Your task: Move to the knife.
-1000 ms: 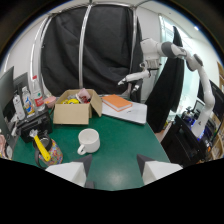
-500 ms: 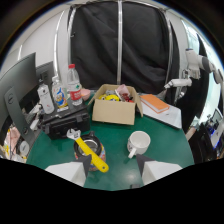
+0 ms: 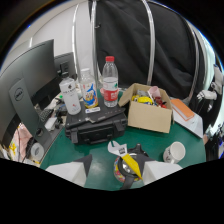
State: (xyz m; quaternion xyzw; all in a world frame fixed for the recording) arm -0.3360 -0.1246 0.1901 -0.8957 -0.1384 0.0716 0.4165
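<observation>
Green tabletop (image 3: 165,145) under black curtain. Gripper (image 3: 117,172) hovering with its 2 fingers spread apart, grasping nothing. Yellow-handled knife (image 3: 131,165) standing in a round holder (image 3: 125,170) between them; black plastic case (image 3: 96,125) and cardboard box (image 3: 147,112) sitting beyond.

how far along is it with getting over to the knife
Mostly there, it seems. Done: the yellow-handled knife now sits between the tips of the open gripper, in a dark holder on the green table. In hand: lining up. Left: closing the last gap; the fingers aren't touching it yet.
</observation>
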